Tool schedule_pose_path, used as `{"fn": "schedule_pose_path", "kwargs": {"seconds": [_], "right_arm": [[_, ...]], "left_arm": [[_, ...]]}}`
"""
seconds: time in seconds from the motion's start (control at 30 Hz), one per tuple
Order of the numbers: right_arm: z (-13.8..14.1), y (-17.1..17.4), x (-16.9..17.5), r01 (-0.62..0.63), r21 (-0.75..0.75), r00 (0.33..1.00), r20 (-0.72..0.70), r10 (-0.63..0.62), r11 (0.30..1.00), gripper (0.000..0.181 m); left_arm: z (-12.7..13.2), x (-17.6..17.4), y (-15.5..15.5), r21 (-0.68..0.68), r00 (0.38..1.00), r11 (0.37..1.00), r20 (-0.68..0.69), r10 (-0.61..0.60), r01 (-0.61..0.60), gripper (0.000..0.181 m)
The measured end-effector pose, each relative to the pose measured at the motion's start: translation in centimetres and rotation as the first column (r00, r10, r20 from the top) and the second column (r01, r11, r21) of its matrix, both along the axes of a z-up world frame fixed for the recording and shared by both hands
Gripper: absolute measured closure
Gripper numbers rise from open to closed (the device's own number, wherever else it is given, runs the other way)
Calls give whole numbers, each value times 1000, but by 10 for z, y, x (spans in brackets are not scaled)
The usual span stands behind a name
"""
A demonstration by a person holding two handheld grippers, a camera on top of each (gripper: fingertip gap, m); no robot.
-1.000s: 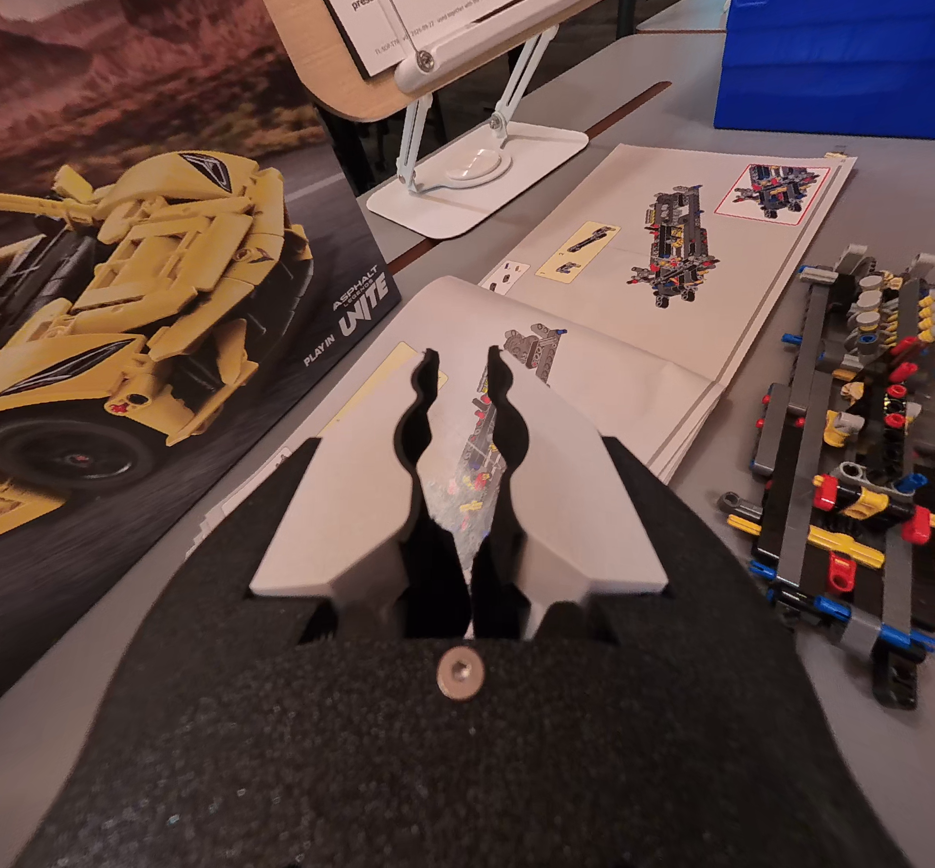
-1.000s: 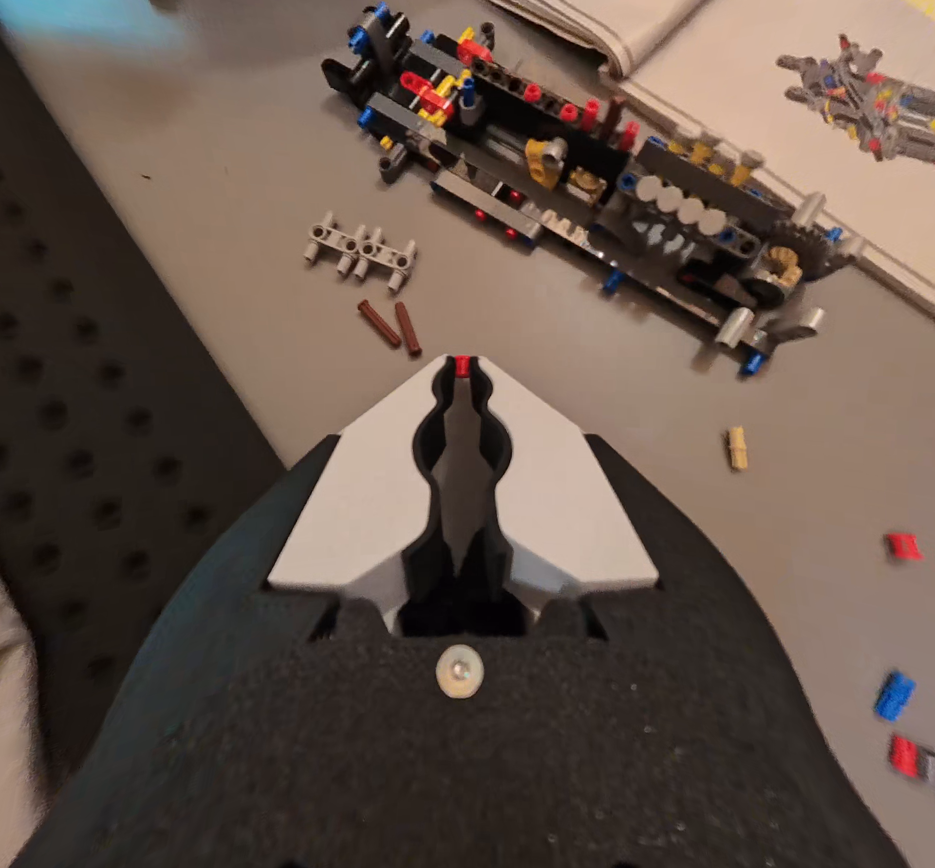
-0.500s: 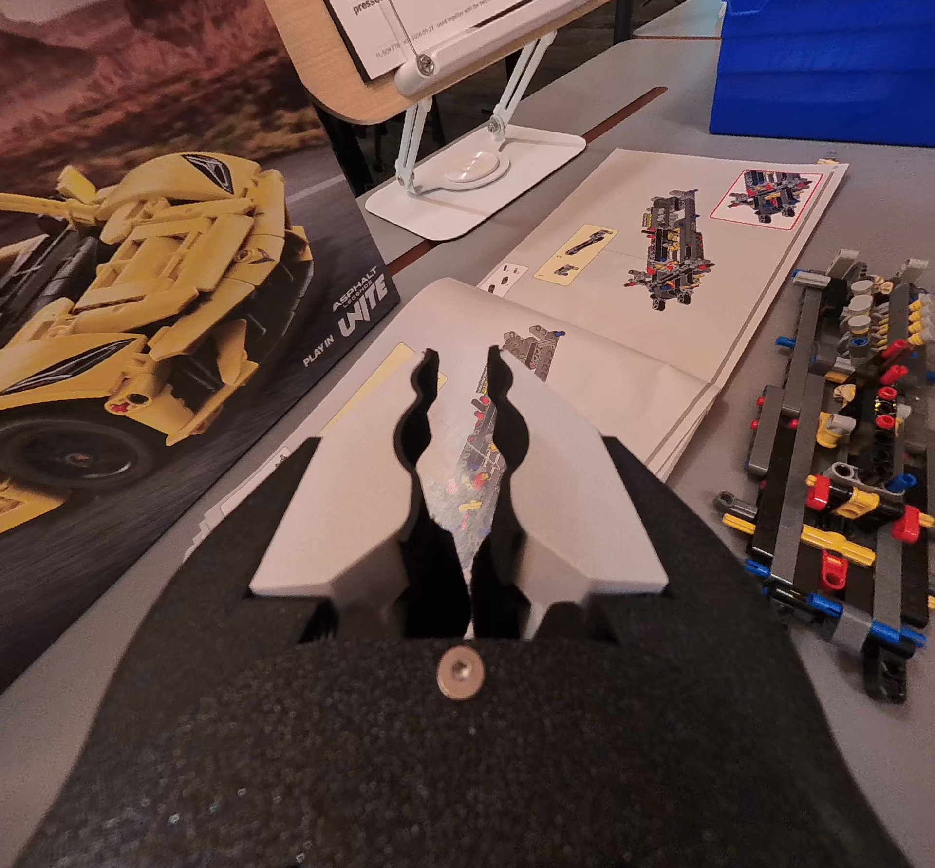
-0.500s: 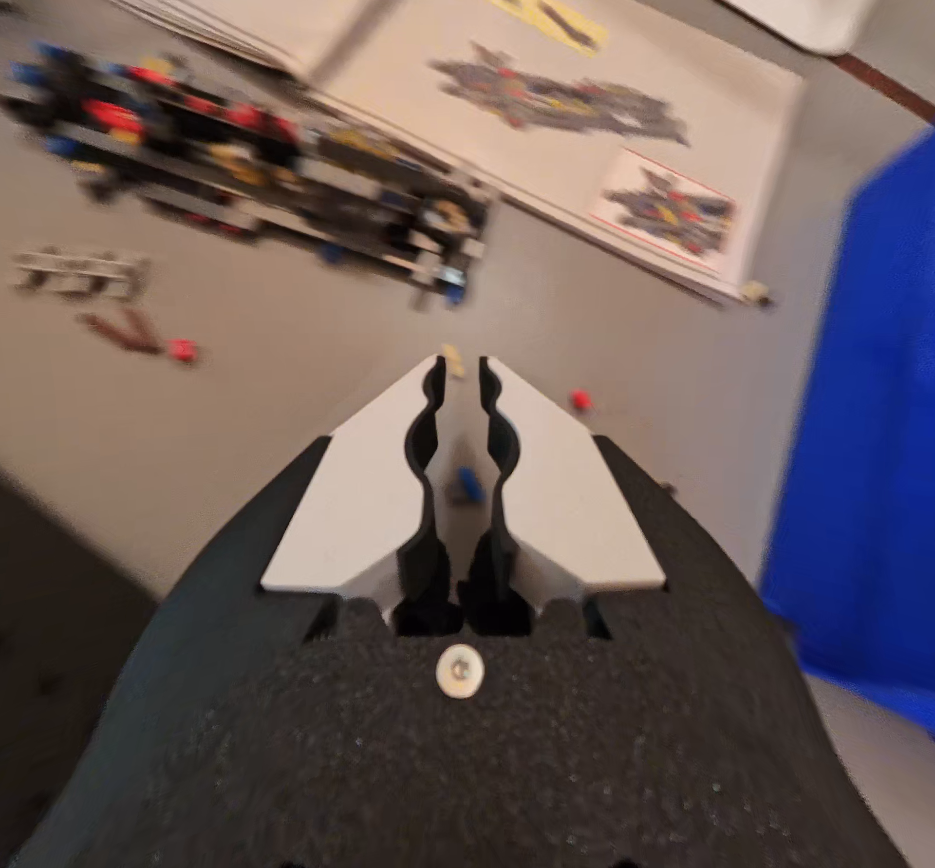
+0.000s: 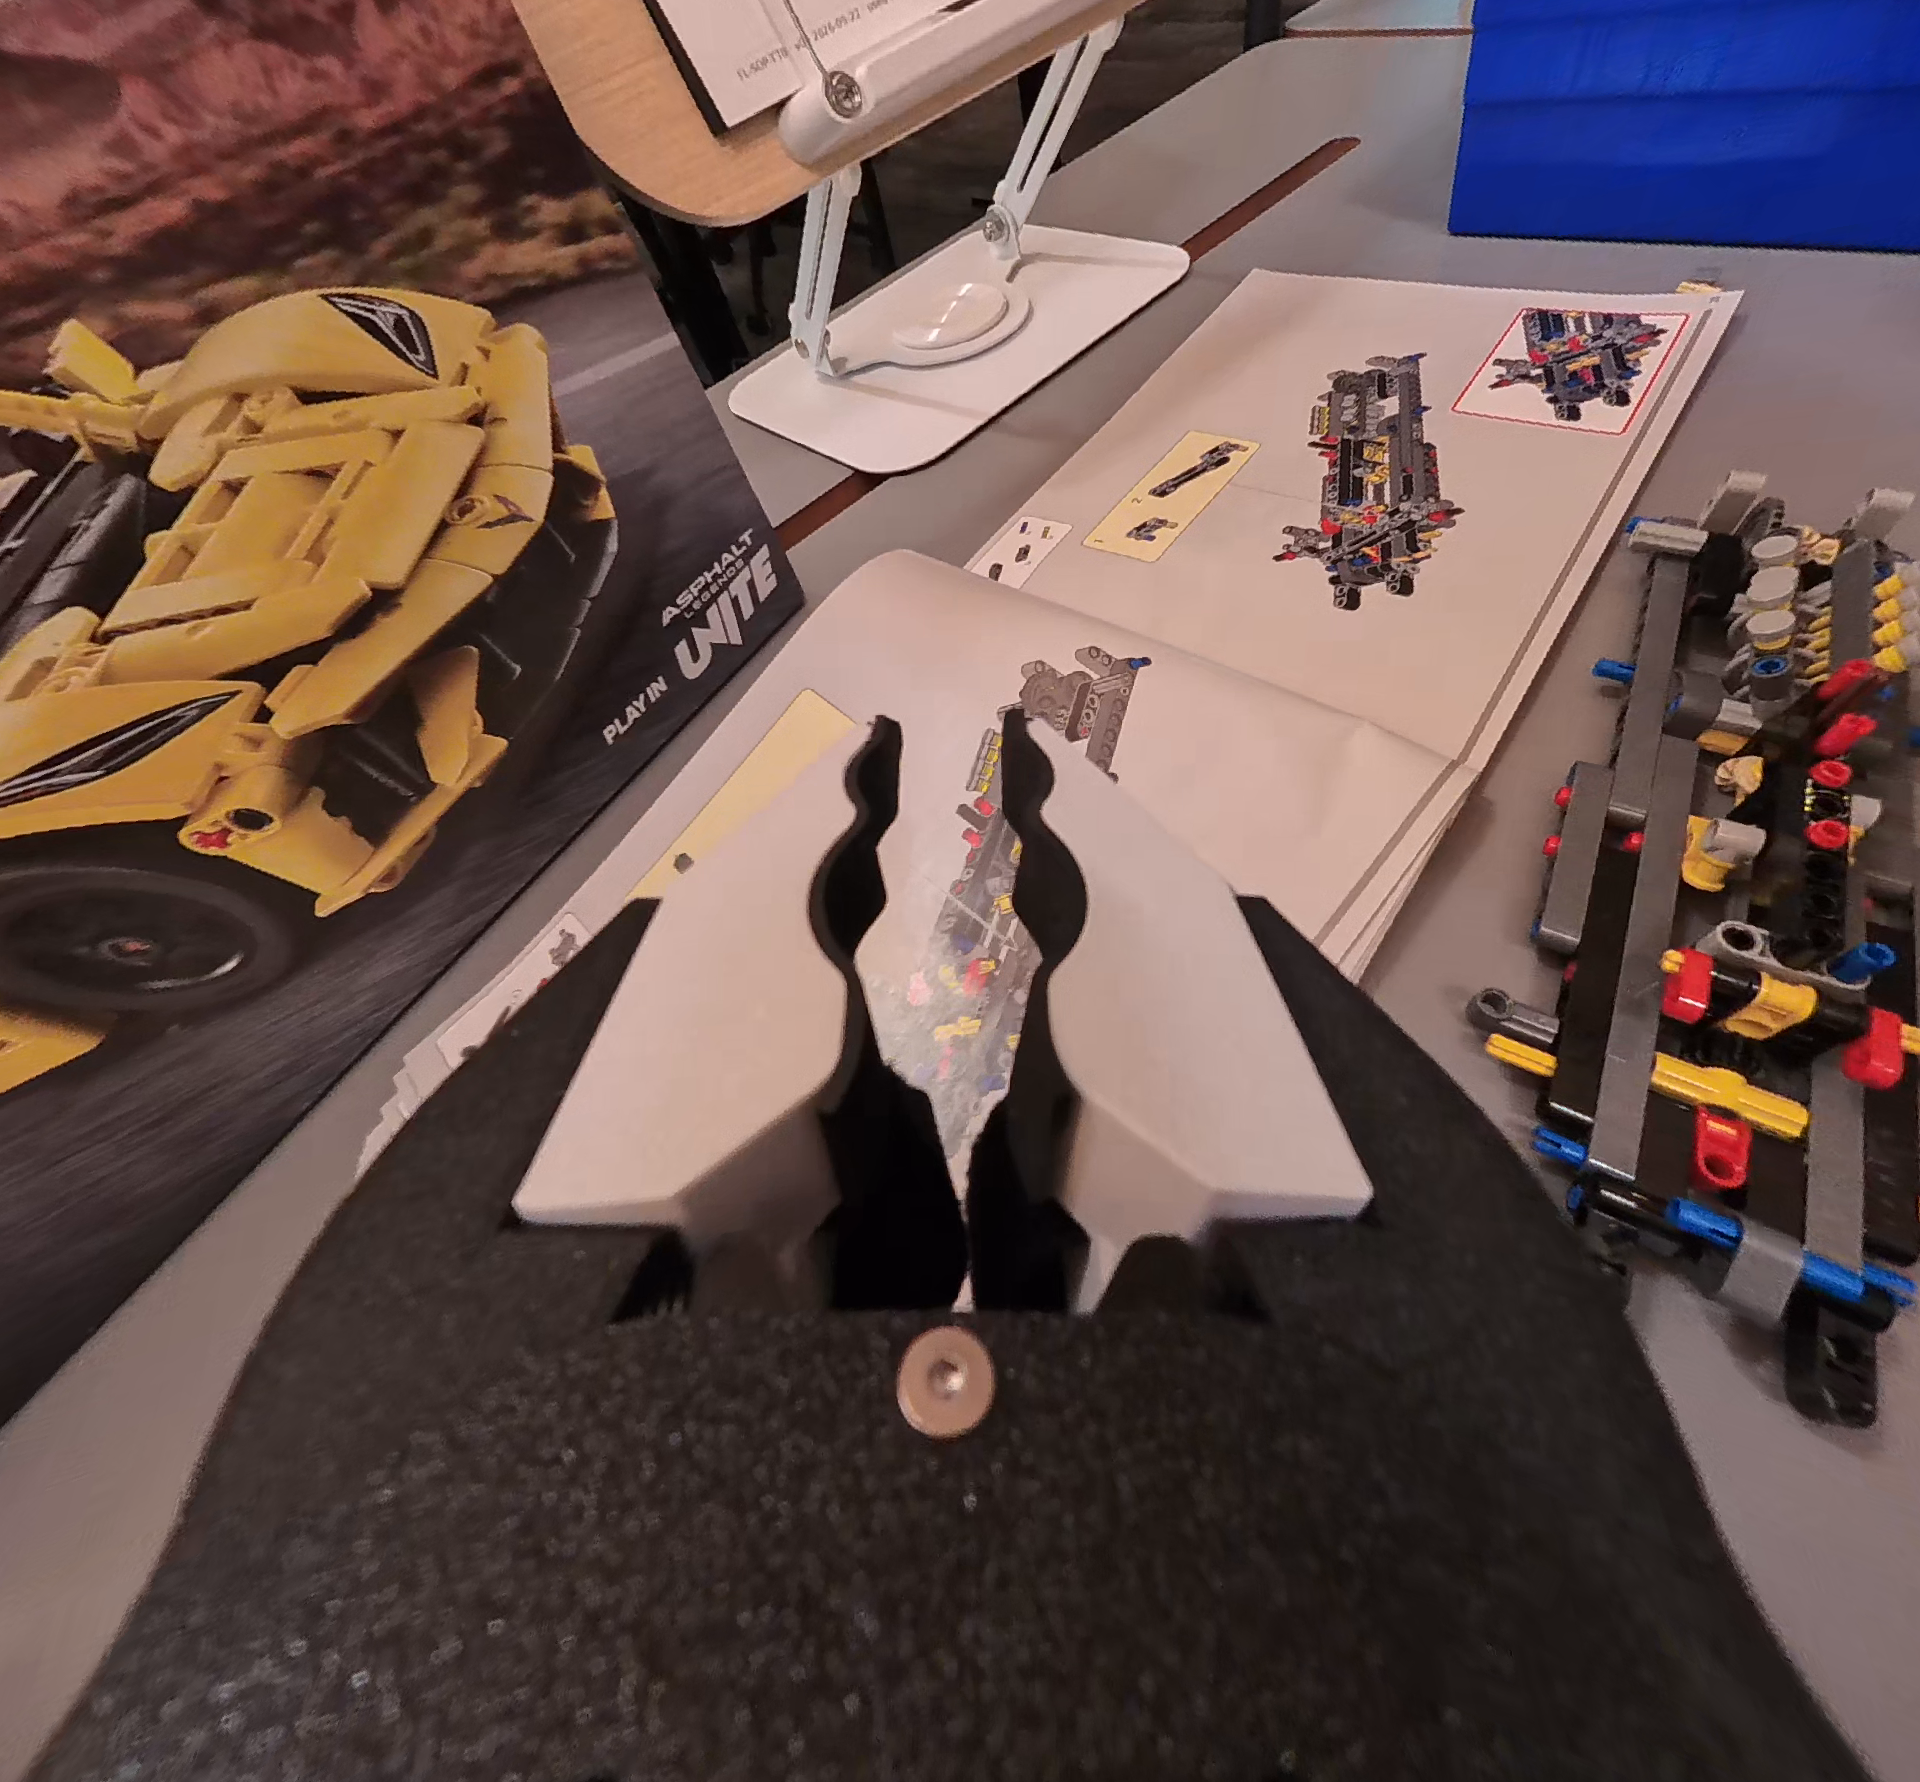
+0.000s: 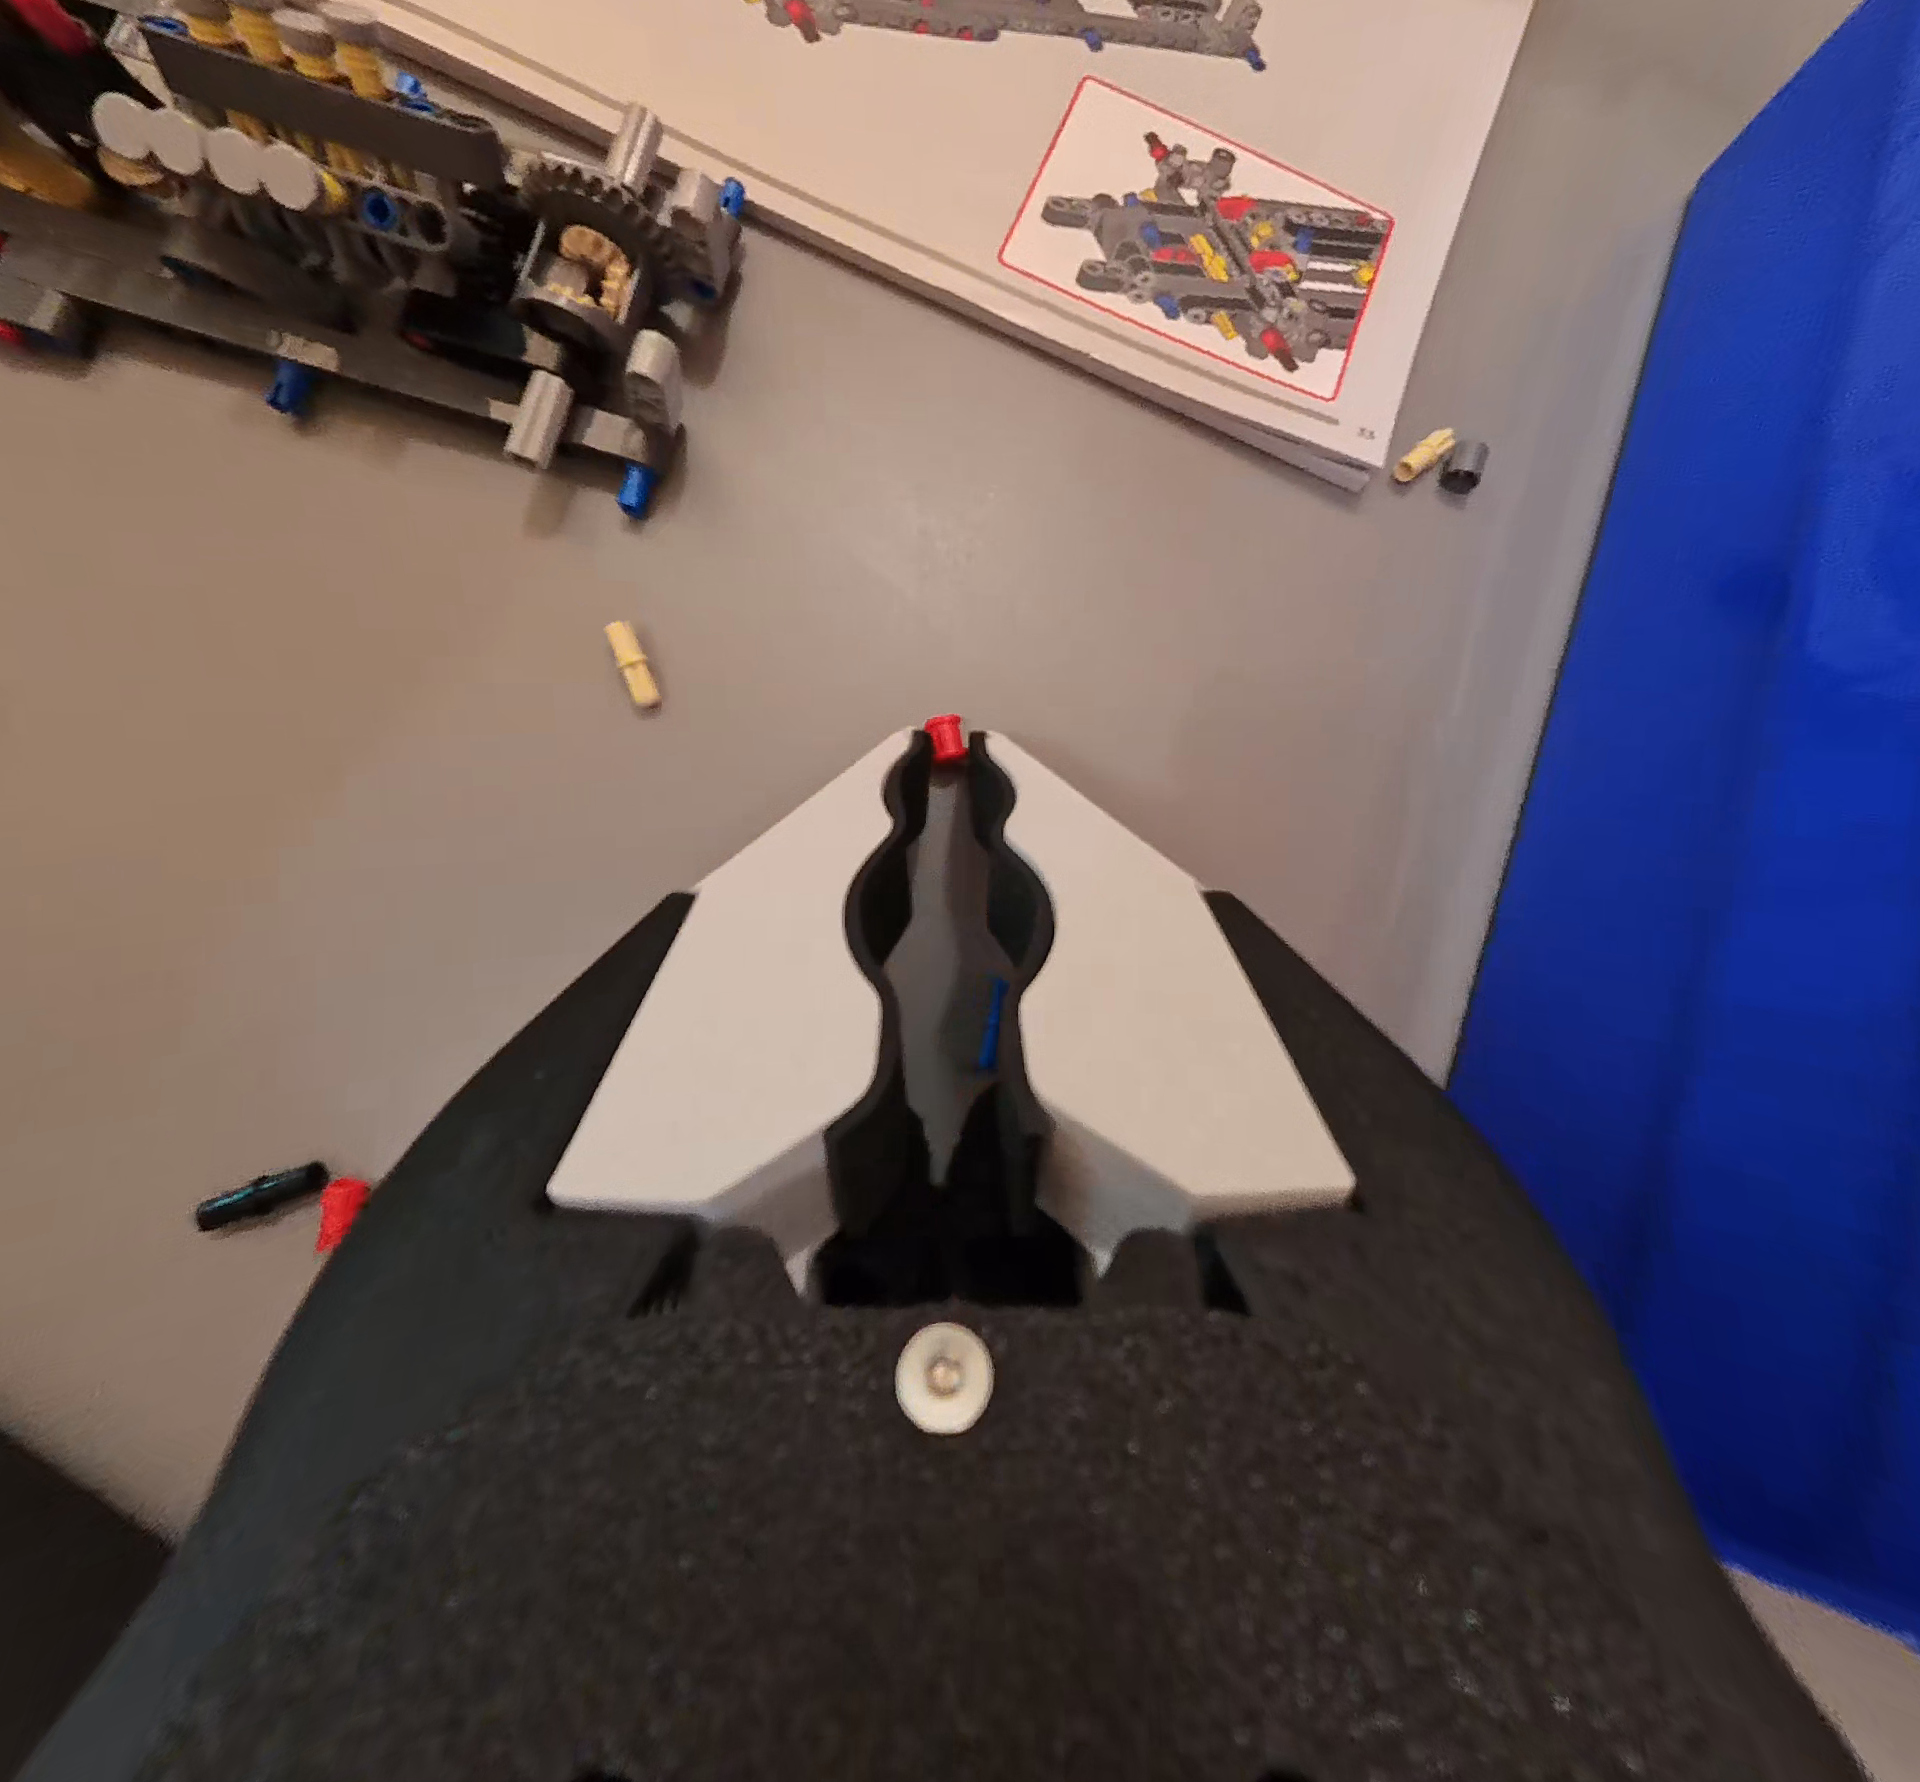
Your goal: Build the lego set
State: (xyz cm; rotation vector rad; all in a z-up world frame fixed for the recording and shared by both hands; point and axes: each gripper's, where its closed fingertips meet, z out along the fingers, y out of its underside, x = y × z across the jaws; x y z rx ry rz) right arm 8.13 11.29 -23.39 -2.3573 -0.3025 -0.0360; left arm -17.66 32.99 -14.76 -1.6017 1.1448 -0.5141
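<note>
In the right wrist view my right gripper (image 6: 943, 753) is shut on a small red pin (image 6: 943, 733) held at its fingertips, above the grey table. The part-built lego chassis (image 6: 343, 215), grey and black with gears and coloured pins, lies to the upper left of it. In the left wrist view my left gripper (image 5: 948, 730) is open and empty, hovering over the open instruction booklet (image 5: 1299, 714). The chassis (image 5: 1745, 911) lies to its right on the table.
A blue bin (image 6: 1766, 797) stands close on the right. Loose parts lie on the table: a tan pin (image 6: 634, 662), a black pin (image 6: 260, 1195), a tan pin and grey bush (image 6: 1439, 459). The set's box (image 5: 260, 589) and a document stand (image 5: 966, 330) are at the left and back. One gripper's finger ends stand about 35 centimeters off the other's.
My right gripper swung right from the brown axles toward the blue bin, stood open half a second ago, and is now shut on a red pin. My left gripper barely moved.
</note>
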Motion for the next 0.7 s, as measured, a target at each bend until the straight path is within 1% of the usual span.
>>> {"fn": "schedule_pose_path", "kwargs": {"seconds": [0.07, 0.1, 0.2, 0.27, 0.33, 0.4, 0.47, 0.53, 0.7], "right_arm": [[8, 2, -11, -26, 21, 999, -28, 27, 999, 176], [16, 3, -23, -55, 45, 996, -61, 58, 997, 176], [38, 5, -78, -176, 107, 963, -189, 193, 979, 176], [36, -1, -119, -282, 84, 924, -245, 295, 956, 176], [24, -6, -147, -350, 38, 911, -220, 350, 936, 176], [14, -6, -157, -364, 15, 919, -158, 362, 931, 176], [10, -4, -162, -348, 12, 927, -147, 346, 937, 176], [3, -7, -168, -364, -34, 918, -180, 353, 931, 176], [-2, -6, -168, -370, -30, 923, -127, 363, 929, 176]], "left_arm": [[1, -4, 4, 12, 1000, 1000, -10, 12, -12, 163], [3, -9, 8, 20, 1000, 999, -9, 28, -27, 163], [10, -29, 27, 15, 994, 994, 14, 108, -108, 163], [9, -53, 49, -10, 974, 974, 3, 228, -228, 164], [5, -78, 68, -31, 940, 939, -18, 341, -341, 164], [-1, -98, 81, -40, 906, 906, -57, 419, -421, 164], [-9, -110, 86, -78, 887, 885, -84, 453, -459, 164], [-16, -116, 89, -120, 880, 872, -104, 464, -474, 164], [-24, -120, 91, -155, 874, 861, -123, 470, -484, 164]]}}
